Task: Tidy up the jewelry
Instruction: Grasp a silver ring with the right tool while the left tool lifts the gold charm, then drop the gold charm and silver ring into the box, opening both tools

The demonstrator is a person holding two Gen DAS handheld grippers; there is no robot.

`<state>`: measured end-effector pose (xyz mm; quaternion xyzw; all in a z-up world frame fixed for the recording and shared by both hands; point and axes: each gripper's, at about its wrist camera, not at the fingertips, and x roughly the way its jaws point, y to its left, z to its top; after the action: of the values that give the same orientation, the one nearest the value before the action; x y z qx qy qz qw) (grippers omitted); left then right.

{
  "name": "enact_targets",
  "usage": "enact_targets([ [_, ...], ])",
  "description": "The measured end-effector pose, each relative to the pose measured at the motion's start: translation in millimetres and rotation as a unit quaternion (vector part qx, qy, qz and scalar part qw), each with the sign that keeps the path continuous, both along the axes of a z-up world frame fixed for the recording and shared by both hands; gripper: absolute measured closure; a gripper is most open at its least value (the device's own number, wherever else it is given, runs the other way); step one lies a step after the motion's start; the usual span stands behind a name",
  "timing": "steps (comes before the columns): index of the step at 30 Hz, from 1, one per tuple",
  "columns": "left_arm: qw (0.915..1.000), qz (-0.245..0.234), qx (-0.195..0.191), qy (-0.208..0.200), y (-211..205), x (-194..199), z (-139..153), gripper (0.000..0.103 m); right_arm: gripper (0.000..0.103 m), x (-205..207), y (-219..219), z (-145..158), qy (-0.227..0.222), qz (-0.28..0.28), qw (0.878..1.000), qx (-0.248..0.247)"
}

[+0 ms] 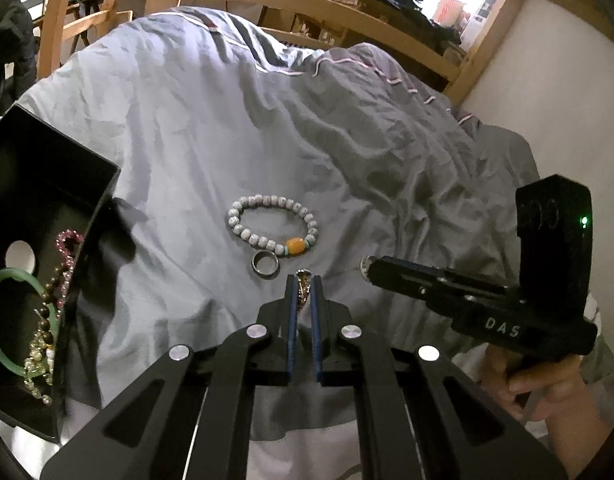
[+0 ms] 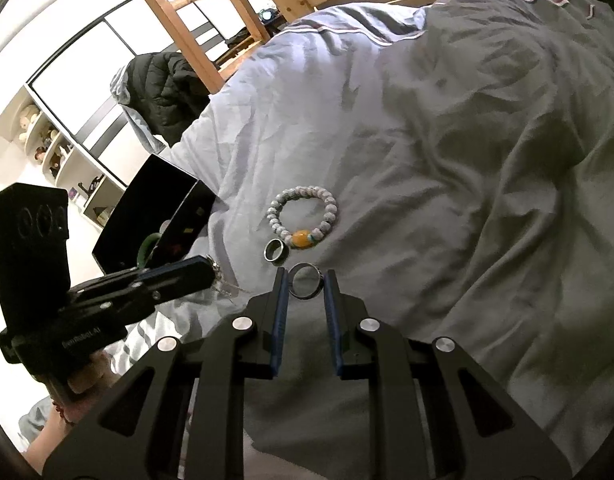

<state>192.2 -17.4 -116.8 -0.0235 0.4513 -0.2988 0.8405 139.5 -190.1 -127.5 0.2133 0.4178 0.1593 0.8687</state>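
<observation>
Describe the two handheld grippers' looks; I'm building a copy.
Both the left gripper and the right gripper are matte black, with angular cut-out linkage arms, round silver pivot pins and blue pads lining the jaws. Each carries a boxy black camera block; the right one shows white lettering and a green light.

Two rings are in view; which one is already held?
The ring between the right gripper fingers; the other ring lies loose on the duvet beside the beaded bracelet.
</observation>
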Motion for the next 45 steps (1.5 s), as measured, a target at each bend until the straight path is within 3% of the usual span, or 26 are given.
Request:
enact_targets([
  [24, 0.9976, 0.051, 0.046, -0.009, 40, -10, 35, 0.097, 0.084, 8, 47, 36, -0.013, 0.037, 0.997, -0.06],
  [30, 0.9938, 0.083, 0.071, -0.016, 65, -5, 44, 0.097, 0.084, 14, 65, 43, -0.017, 0.057, 0.996, -0.071],
  [45, 0.9844, 0.152, 0.087, -0.013, 117, 9, 61, 0.097, 0.084, 43, 126, 55, -0.027, 0.1, 0.992, -0.071],
])
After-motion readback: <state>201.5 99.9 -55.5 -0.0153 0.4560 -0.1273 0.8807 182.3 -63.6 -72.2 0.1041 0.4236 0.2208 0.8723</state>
